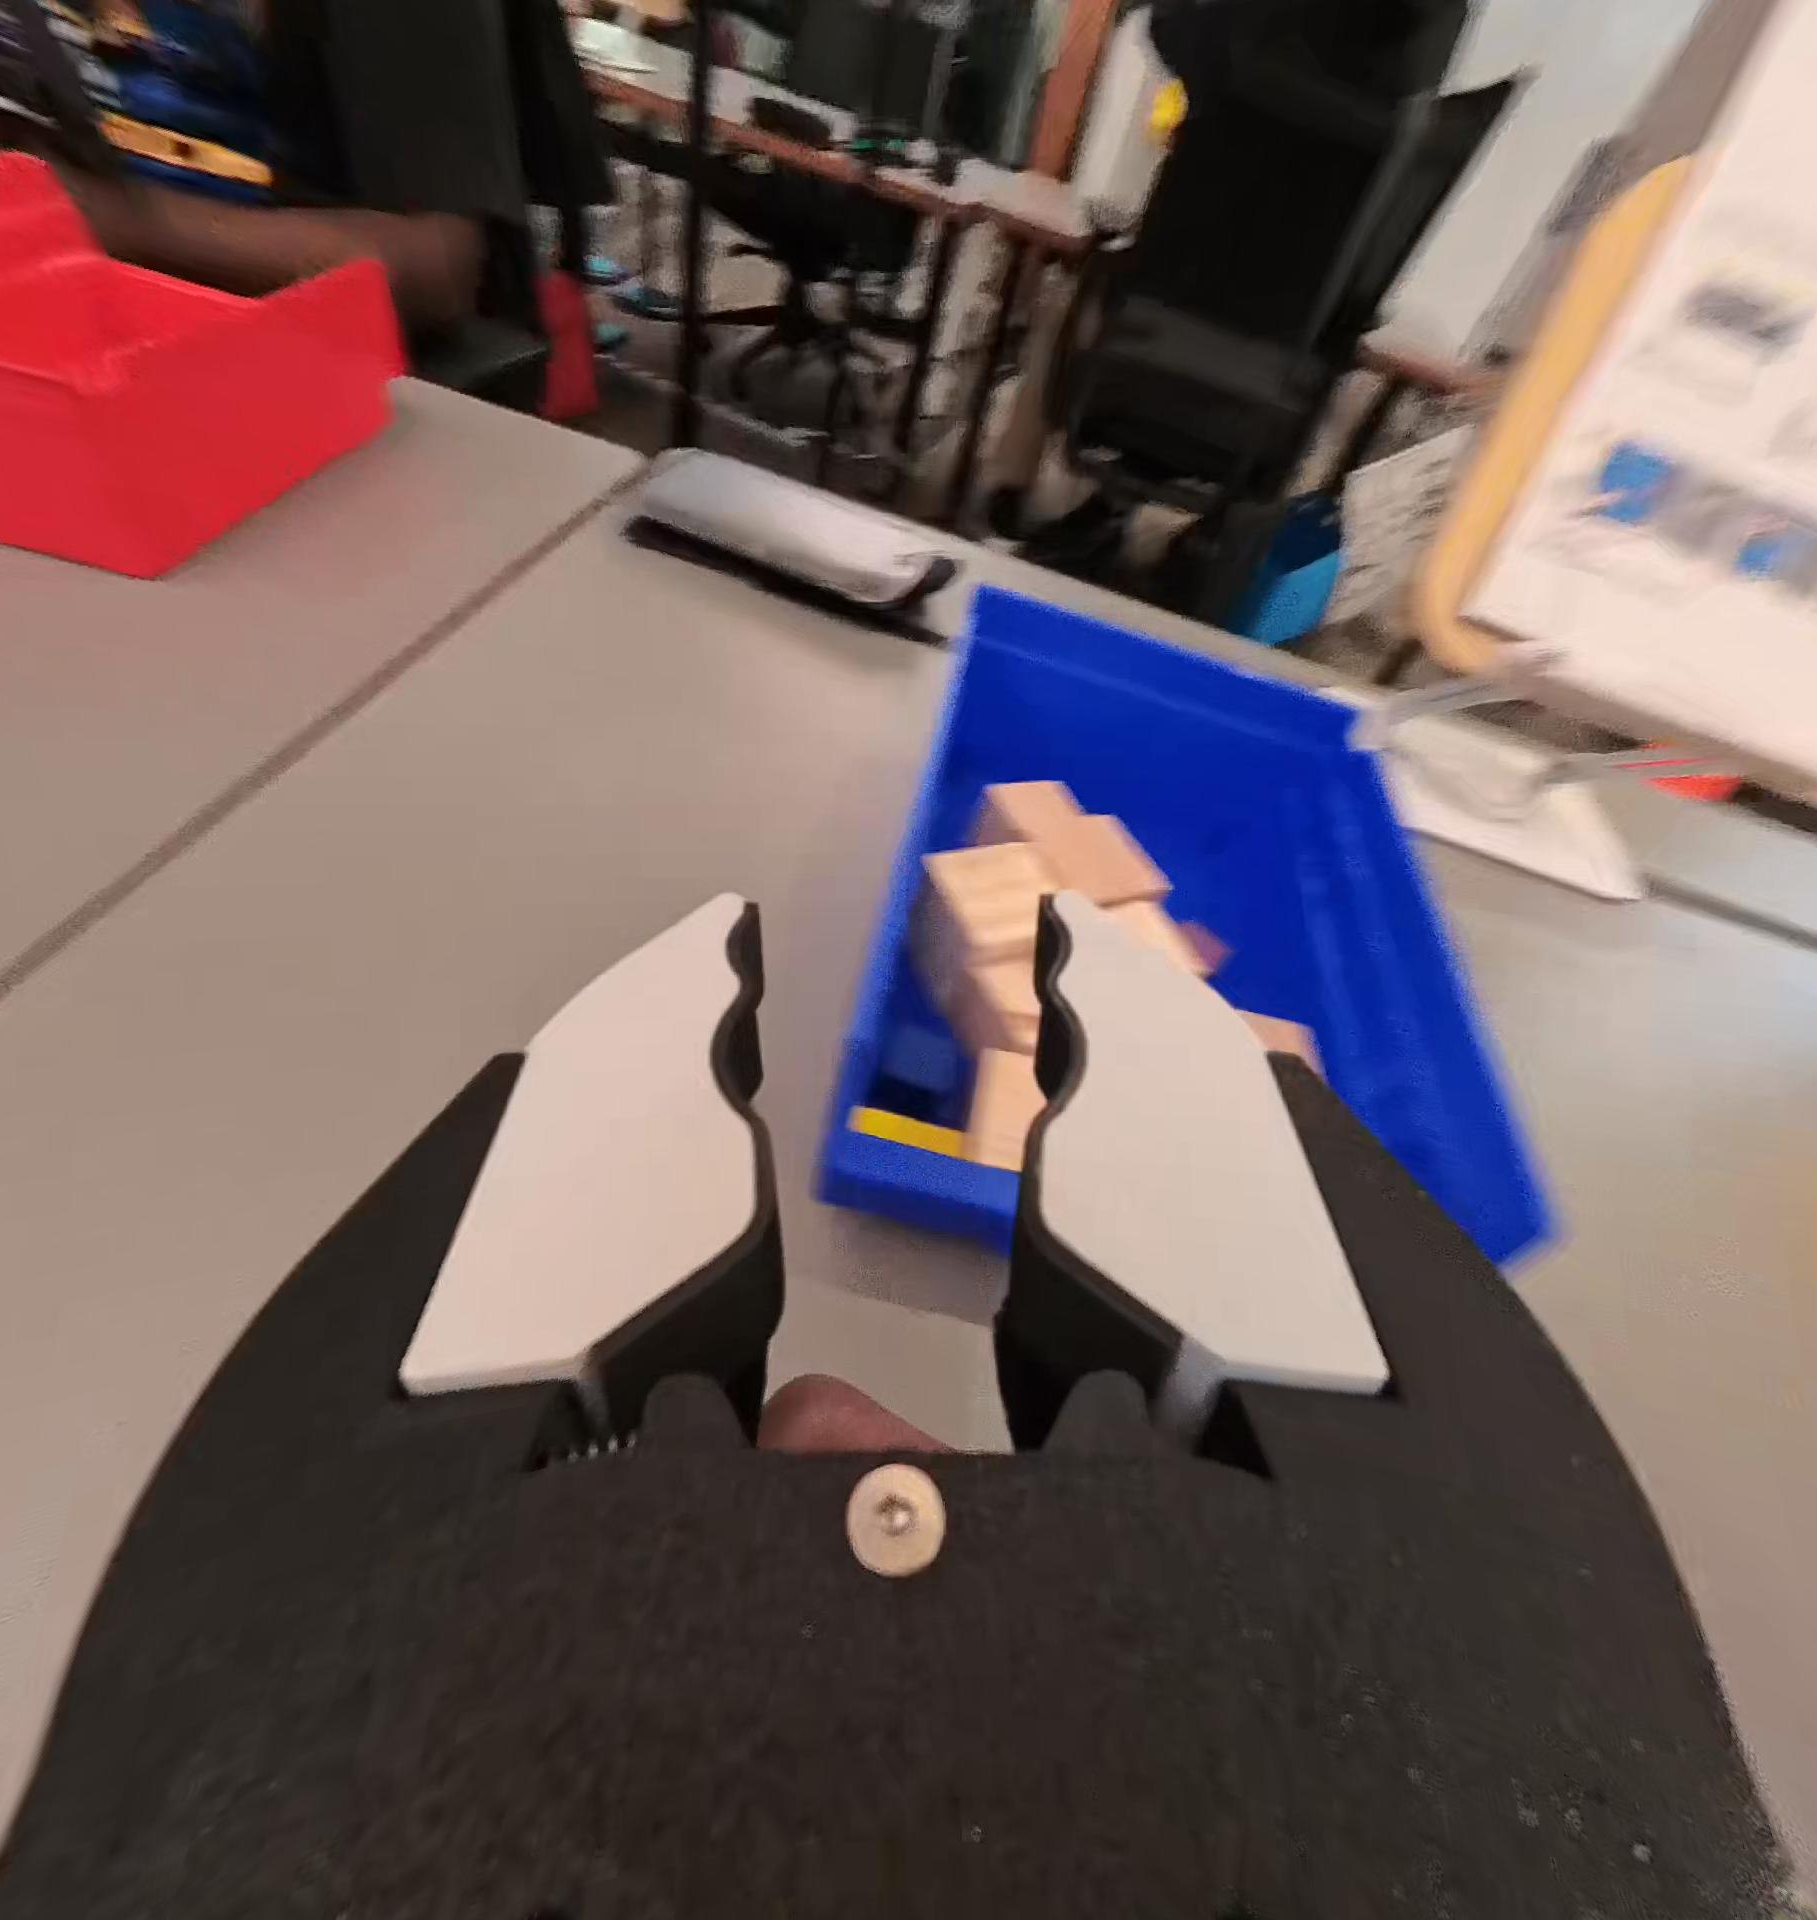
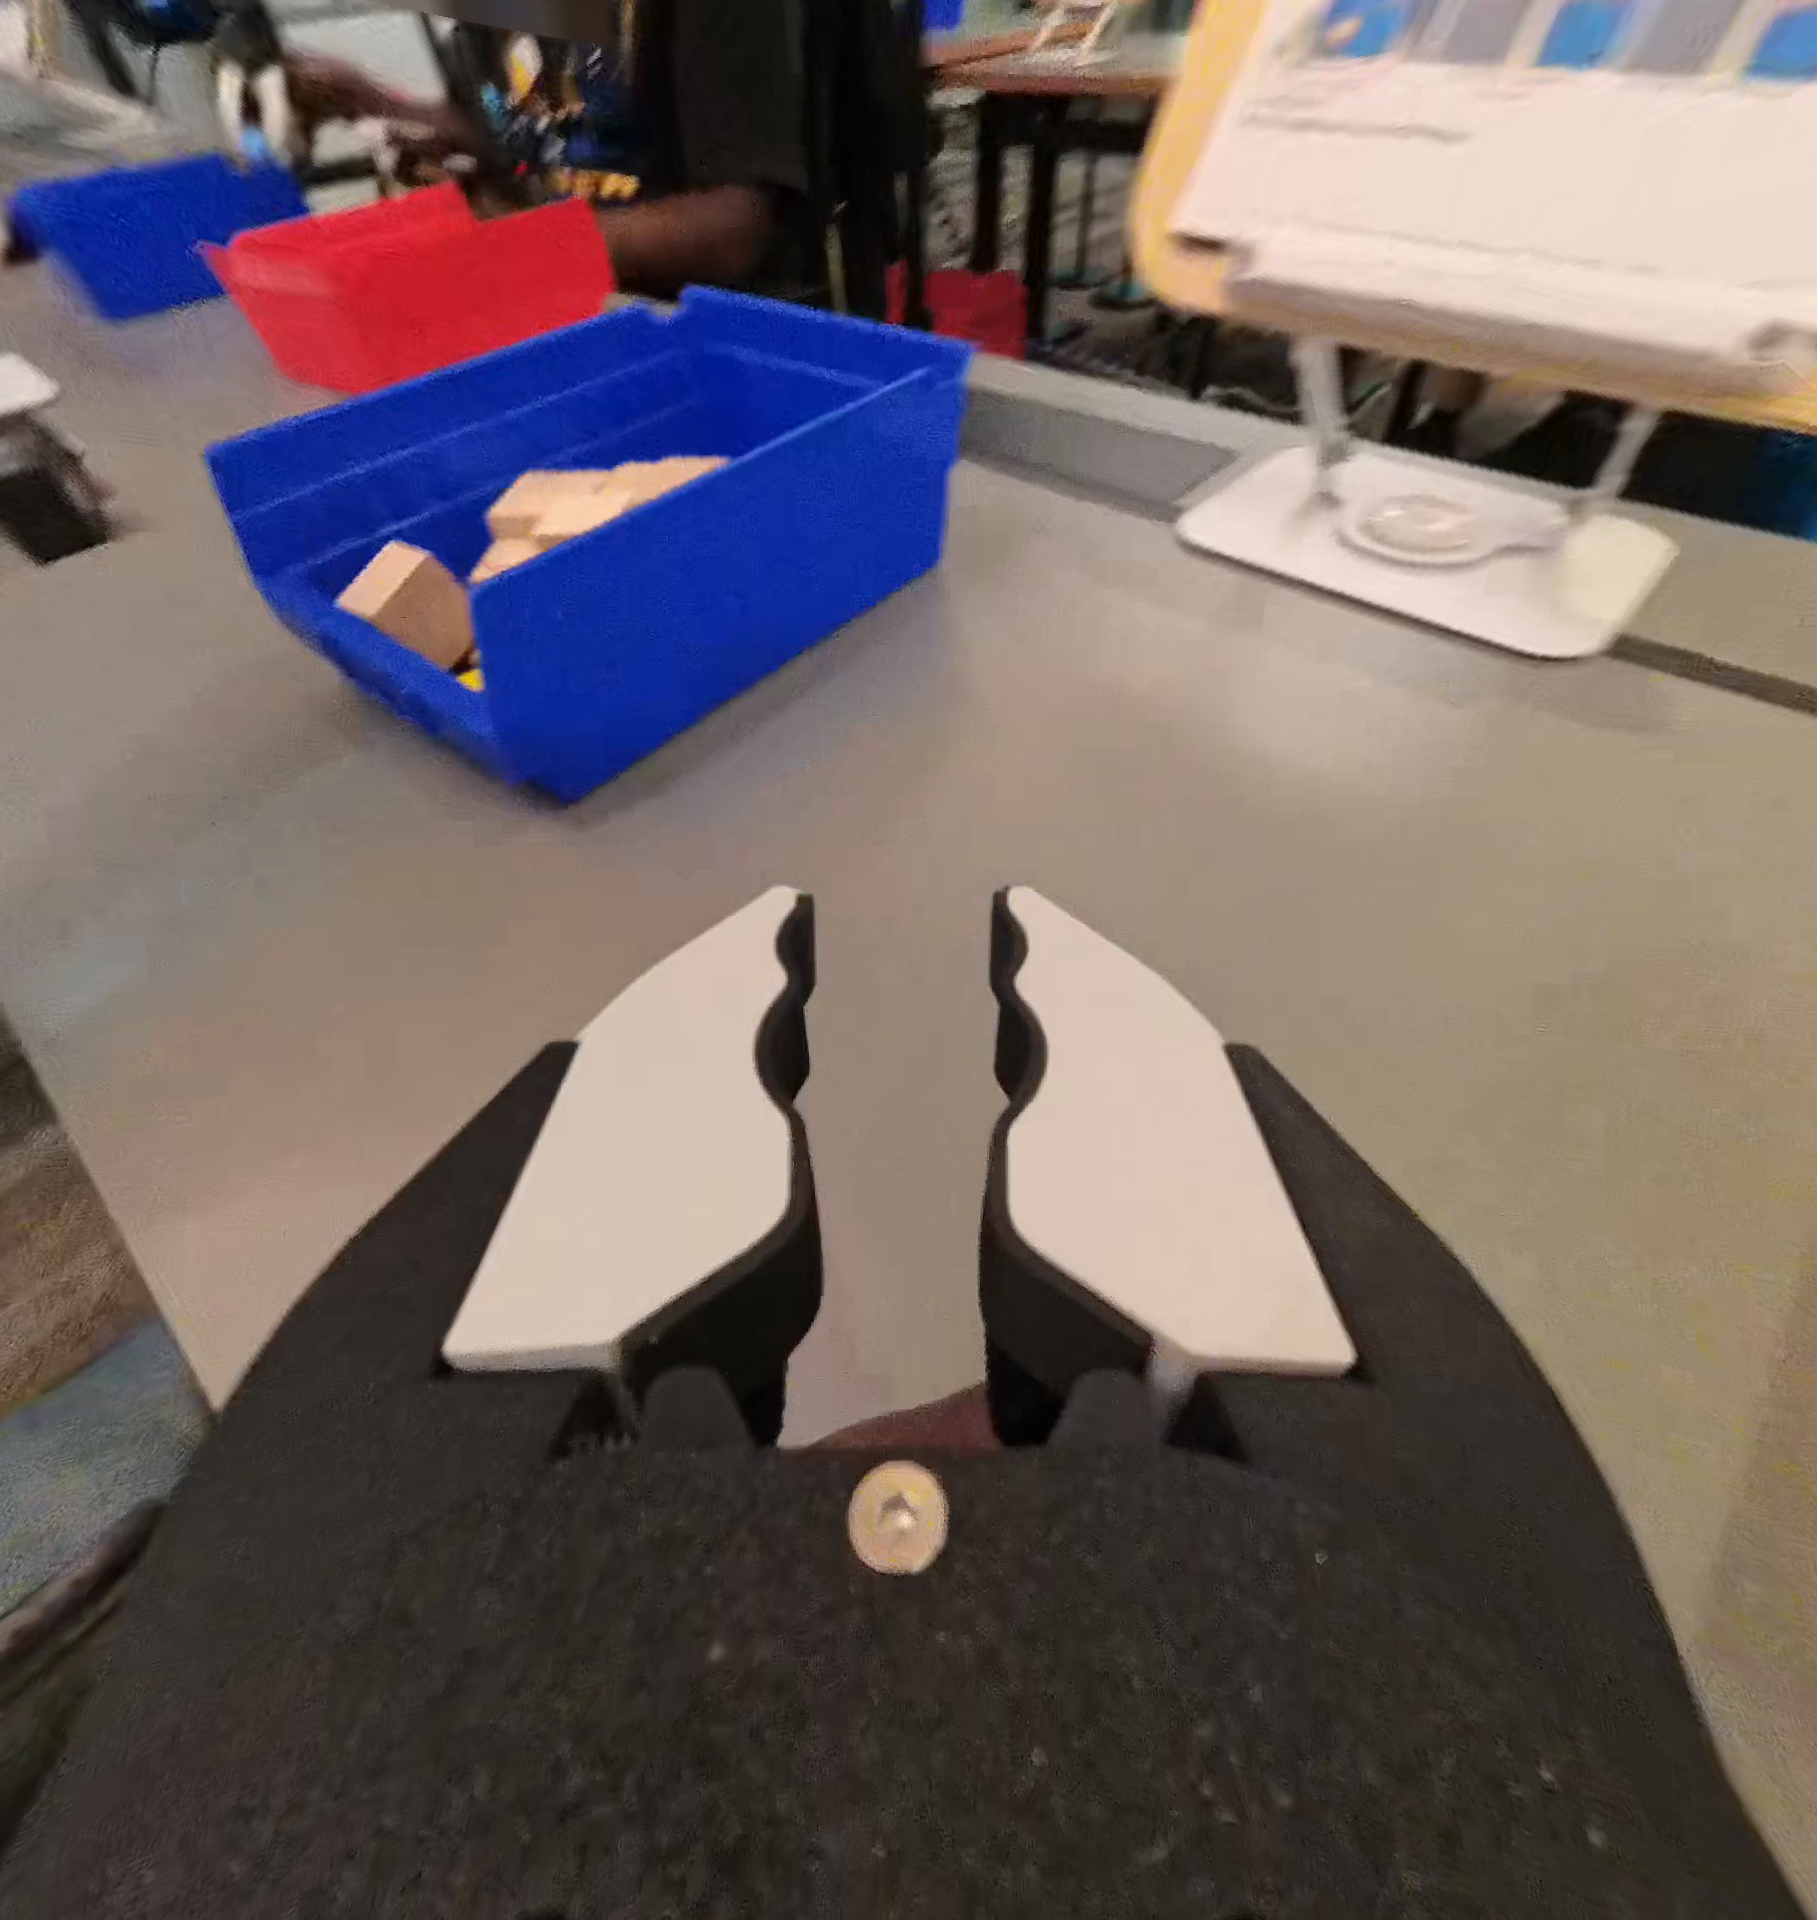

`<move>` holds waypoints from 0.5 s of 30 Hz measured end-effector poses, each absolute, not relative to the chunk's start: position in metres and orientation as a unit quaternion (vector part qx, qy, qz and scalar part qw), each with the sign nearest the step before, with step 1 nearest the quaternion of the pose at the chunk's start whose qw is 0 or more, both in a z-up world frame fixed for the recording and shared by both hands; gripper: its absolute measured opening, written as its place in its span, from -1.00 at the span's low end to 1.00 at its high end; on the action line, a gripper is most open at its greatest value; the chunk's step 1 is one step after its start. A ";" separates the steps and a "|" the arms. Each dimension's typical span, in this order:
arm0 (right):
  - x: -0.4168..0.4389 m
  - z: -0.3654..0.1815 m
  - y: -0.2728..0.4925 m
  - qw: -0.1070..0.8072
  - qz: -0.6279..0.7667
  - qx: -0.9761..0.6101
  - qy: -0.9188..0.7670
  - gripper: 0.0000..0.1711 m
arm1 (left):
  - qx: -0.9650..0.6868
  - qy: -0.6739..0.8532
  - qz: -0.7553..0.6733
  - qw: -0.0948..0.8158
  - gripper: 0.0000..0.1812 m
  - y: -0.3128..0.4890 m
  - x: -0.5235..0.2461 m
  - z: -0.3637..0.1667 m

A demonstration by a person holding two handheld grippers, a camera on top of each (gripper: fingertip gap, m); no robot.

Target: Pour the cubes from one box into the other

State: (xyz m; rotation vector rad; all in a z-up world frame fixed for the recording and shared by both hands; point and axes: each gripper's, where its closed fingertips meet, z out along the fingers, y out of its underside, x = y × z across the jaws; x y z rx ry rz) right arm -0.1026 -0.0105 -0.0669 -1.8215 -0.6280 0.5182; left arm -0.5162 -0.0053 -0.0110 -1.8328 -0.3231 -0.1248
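Desk: broad grey flat-topped desk [image 2: 1247,831] with a dark seam; it carries every item listed below.
Stand: white stand [image 2: 1423,551] bearing a sheaf of printed sheets, at the desk's far right, well apart from the boxes.
Blue box: open rectangular blue plastic box [image 1: 1403,987], resting flat on the desk. In the left wrist view its long axis runs away from the camera and its near short wall lies just ahead of the fingertips, slightly right.
Red box: open rectangular red plastic box [image 1: 156,416], farther off on the left side of the desk, beyond the blue box in the right wrist view [image 2: 416,281]. Contents cannot be seen.
Second blue box: similar blue plastic box [image 2: 145,229] at the far left rear; judged no part of the task.
Left gripper: black-and-white two-finger left gripper [image 1: 893,925], jaws parted, holding nothing, partly overlapping the blue box's near end in view.
Right gripper: matching right gripper [image 2: 899,909], jaws parted, empty, over bare desk; the blue box [image 2: 675,582] lies well ahead and left.
Cubes: pale wooden cubes [image 1: 1049,862] heaped inside the blue box, with small yellow and blue pieces at its near end.
Assessment: the left gripper is nearer; a grasp on the near short wall appears the likely next step. Pouring not yet begun.
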 end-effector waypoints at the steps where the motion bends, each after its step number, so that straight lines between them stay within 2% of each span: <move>1: -0.068 -0.060 -0.010 0.560 0.214 -0.766 -0.231 -0.63 | -0.788 -0.129 -0.092 0.595 -0.44 -0.008 -0.495 -0.010; 4: 0.034 -0.050 -0.012 0.620 0.128 -0.759 -0.150 -0.55 | -0.791 -0.110 -0.166 0.578 -0.43 -0.021 -0.432 -0.039; 8: 0.157 -0.081 -0.037 0.641 -0.052 -0.763 -0.060 -0.55 | -0.834 -0.141 -0.025 0.533 -0.51 -0.050 -0.416 -0.125; 15: 0.203 -0.105 -0.029 0.599 -0.039 -0.800 -0.005 -0.55 | -0.842 -0.068 -0.063 0.531 -0.49 -0.042 -0.384 -0.127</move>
